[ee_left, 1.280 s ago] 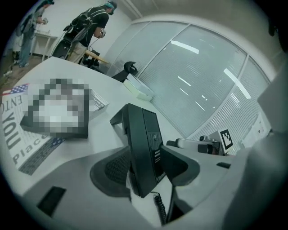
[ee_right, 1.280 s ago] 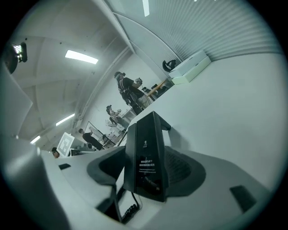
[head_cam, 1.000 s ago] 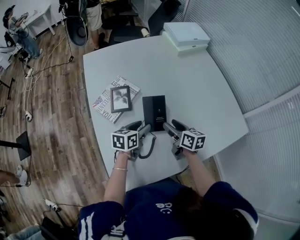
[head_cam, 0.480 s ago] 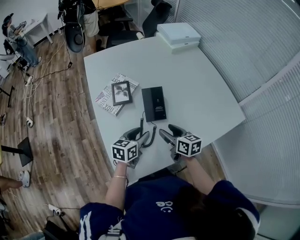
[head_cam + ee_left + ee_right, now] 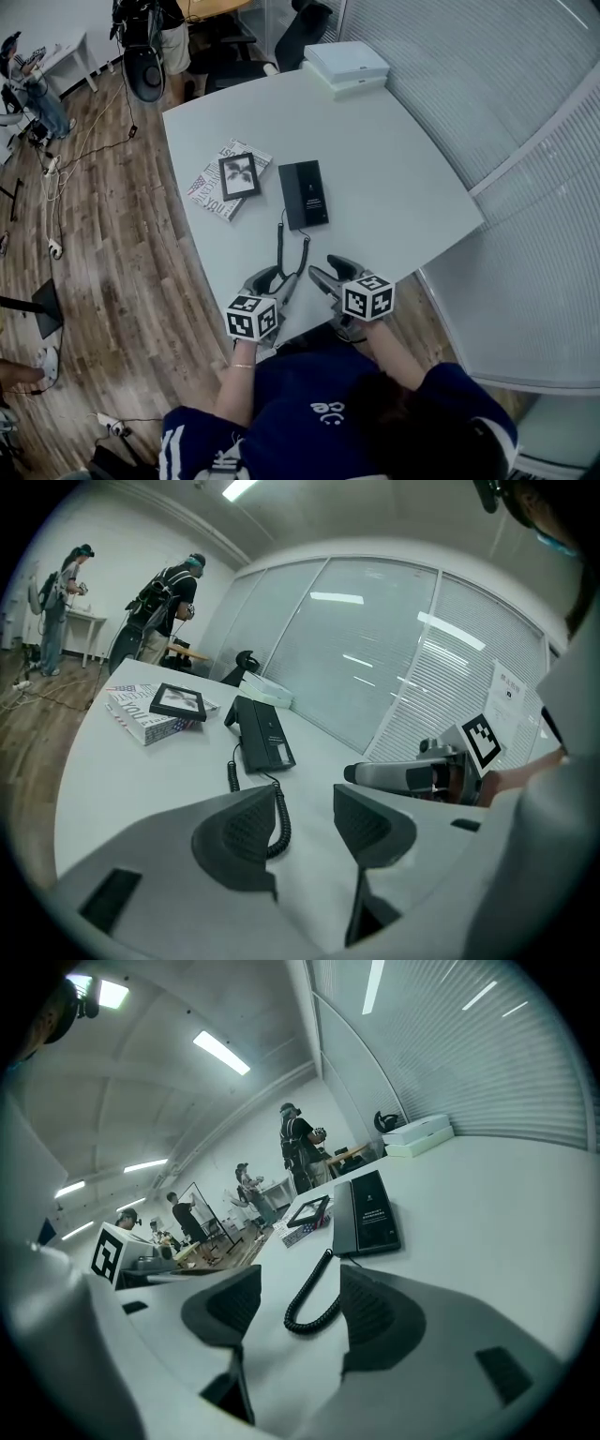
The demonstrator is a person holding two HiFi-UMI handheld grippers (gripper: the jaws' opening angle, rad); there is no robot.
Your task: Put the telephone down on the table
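Telephone (image 5: 305, 194) lies flat on the desk (image 5: 394, 178), roughly mid-desk, a bit toward the left edge. Its coiled cord (image 5: 281, 246) runs from the phone's near end toward the near edge. Neither gripper touches the phone.

Left gripper (image 5: 277, 279) is at the near edge w/ jaws wide apart and gripping nothing. In the left gripper view (image 5: 305, 822) the cord (image 5: 277, 822) lies on the desk in the gap, close to the left pad, and the telephone (image 5: 262, 735) is well beyond.

Right gripper (image 5: 330, 272) is just beside it at the near edge, also wide and empty. In the right gripper view (image 5: 298, 1309) the cord's loop (image 5: 309, 1305) lies on the desk between the jaws, not pinched, w/ the telephone (image 5: 367, 1211) farther off.

Vs 1 s ago: both grippers sat right at the phone's near end, w/ the cord bunched by the left one. Now both are back at the near edge, well apart from the phone, and the cord is stretched out longer.

Unchanged: the magazine (image 5: 211, 187) w/ the picture frame (image 5: 239, 175) on top, just left of the phone by the left edge. White boxes (image 5: 349, 64) are at the far corner.
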